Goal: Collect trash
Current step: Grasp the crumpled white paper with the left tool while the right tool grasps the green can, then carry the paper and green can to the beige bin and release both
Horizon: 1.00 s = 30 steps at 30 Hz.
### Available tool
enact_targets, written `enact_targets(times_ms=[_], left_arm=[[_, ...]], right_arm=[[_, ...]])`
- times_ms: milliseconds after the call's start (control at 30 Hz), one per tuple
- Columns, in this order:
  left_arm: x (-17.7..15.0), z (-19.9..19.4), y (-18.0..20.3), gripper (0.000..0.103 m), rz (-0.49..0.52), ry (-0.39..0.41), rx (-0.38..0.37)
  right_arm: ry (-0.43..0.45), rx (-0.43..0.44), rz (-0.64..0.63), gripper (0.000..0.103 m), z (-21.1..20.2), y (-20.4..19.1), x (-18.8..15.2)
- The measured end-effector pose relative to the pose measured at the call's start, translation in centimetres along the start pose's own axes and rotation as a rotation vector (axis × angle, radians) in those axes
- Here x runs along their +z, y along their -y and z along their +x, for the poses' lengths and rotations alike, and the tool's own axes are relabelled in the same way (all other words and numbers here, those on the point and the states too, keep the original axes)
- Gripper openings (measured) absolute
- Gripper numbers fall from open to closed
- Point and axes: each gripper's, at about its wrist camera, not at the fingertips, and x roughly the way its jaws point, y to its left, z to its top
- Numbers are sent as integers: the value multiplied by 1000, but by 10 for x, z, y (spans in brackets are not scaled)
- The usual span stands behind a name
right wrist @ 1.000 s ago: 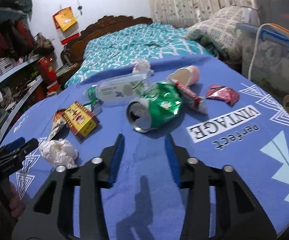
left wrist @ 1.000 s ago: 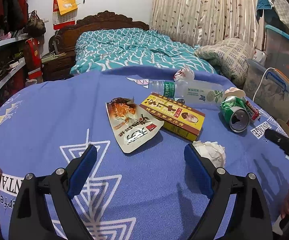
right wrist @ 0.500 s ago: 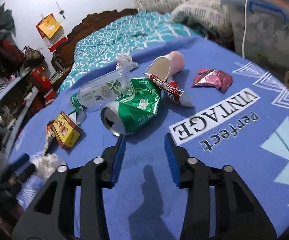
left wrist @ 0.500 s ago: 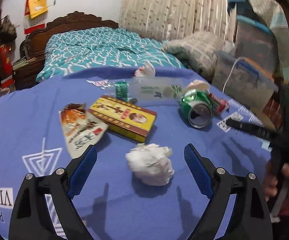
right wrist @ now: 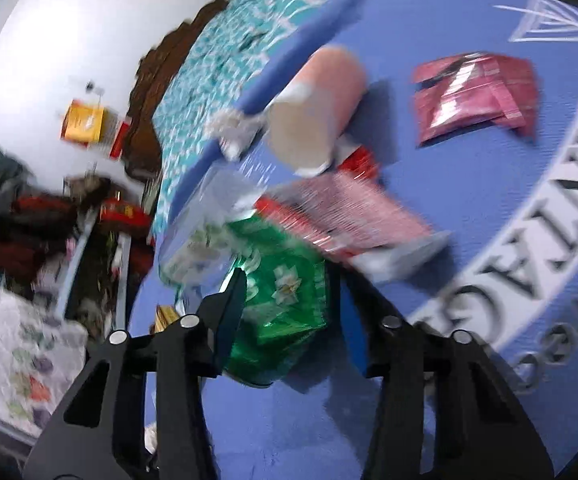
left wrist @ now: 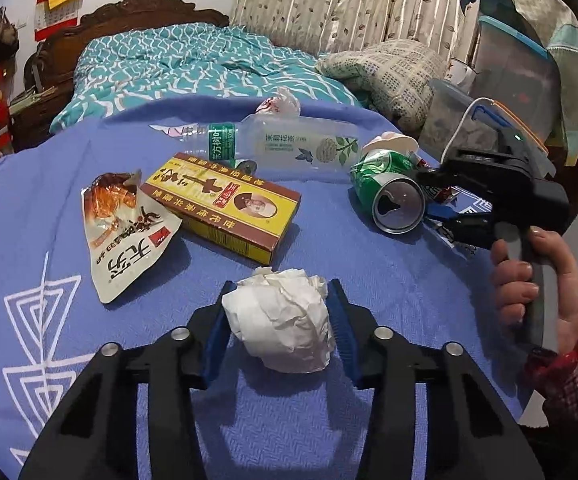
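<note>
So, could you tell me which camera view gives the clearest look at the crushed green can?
The left wrist view: the green can lies sharp and whole on the blue cloth, its opened top facing the camera. The right wrist view shows only its dented side, blurred by motion, between the closing jaws of the right gripper.

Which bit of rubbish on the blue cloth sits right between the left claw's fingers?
The crumpled white paper ball. It alone lies between the closing left claw; the yellow box and snack wrapper lie farther off.

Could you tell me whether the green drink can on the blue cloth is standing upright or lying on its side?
On its side: the green can lies on the blue cloth with its opened top facing the left wrist camera.
</note>
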Motion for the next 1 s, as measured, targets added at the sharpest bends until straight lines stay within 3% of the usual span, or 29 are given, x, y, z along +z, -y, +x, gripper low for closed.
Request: enact_targets(times_ms=[33, 167, 400, 533, 700, 800, 900, 1000], left_arm=[[0, 0, 2, 40, 9, 0, 1], [-1, -1, 5, 39, 21, 8, 5], [-1, -8, 10, 39, 20, 30, -44], [5, -10, 41, 38, 40, 22, -165], [17, -1, 95, 38, 151, 13, -239], [26, 24, 136, 38, 205, -44, -304], [37, 52, 167, 38, 256, -94, -323], [57, 79, 214, 38, 304, -129, -394]], right_arm=[[-19, 11, -19, 22, 6, -6, -5], [-24, 56, -59, 21, 5, -18, -29], [87, 62, -204, 19, -70, -34, -64], [168, 38, -179, 18, -120, -5, -64], [264, 17, -81, 18, -168, 42, -58], [296, -7, -24, 18, -186, 75, -54], [319, -4, 34, 18, -201, 104, -50], [405, -33, 47, 18, -231, 126, -35]])
